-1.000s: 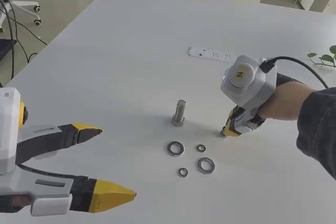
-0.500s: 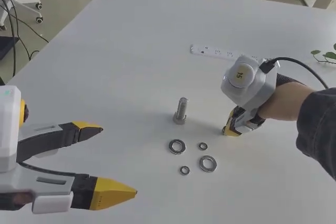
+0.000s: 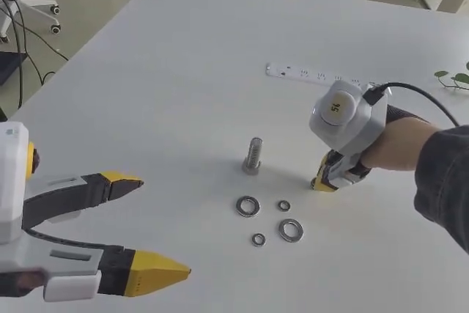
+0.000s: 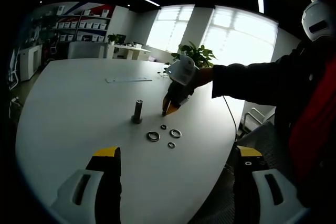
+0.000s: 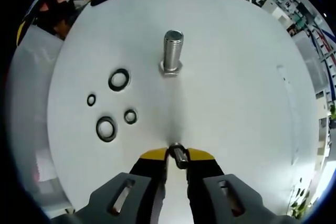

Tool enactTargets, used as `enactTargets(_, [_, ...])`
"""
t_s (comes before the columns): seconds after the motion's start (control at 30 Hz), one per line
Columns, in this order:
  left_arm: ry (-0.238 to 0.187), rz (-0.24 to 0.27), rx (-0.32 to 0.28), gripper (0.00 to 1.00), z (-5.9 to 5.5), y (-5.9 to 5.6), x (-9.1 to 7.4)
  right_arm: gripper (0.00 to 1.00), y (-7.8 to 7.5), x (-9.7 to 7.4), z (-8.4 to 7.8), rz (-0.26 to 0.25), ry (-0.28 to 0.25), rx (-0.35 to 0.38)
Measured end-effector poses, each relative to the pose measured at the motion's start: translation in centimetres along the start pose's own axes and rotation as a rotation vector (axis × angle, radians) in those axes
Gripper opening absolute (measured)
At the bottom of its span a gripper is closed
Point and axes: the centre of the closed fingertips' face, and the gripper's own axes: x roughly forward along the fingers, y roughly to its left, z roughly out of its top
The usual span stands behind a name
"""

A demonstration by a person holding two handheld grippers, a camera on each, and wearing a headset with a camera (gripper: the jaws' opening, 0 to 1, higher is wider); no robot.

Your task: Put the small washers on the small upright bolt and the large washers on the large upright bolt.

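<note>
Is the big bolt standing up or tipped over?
Upright: the large bolt stands on its hex head on the table, threaded end up.

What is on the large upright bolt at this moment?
Nothing: the large bolt has a bare threaded shaft, and all four washers lie flat on the table beside it. Its base's far side is hidden.
</note>
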Motion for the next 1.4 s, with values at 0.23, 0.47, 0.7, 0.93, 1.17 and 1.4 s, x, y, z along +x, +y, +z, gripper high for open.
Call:
enactTargets(0.23, [0.001, -0.002, 0.001, 0.88, -0.1, -0.1, -0.1, 0.17, 0.1, 0.0, -0.1, -0.006, -0.002, 0.0])
enactTargets(0.47, [-0.001, -0.003, 0.005, 0.89, -0.1, -0.3, -0.1, 0.2, 0.4, -0.4, 0.0, -0.013, -0.01, 0.003])
enactTargets(0.7, [-0.002, -0.005, 0.008, 0.89, 0.0, -0.5, -0.1, 0.28, 0.4, -0.9, -0.2, -0.016, -0.025, 0.021])
enactTargets(0.93, [-0.005, -0.007, 0.011, 0.89, 0.2, -0.5, 0.0, 0.35, 0.3, -1.7, -0.5, -0.022, -0.041, 0.043])
enactTargets(1.17, [-0.004, -0.012, 0.016, 0.89, 0.3, -0.6, 0.2, 0.41, 0.6, -2.4, -0.7, -0.022, -0.07, 0.072])
enactTargets(1.4, [-0.006, -0.016, 0.021, 0.89, 0.5, -0.7, 0.3, 0.43, 0.8, -3.1, -1.1, -0.033, -0.084, 0.09])
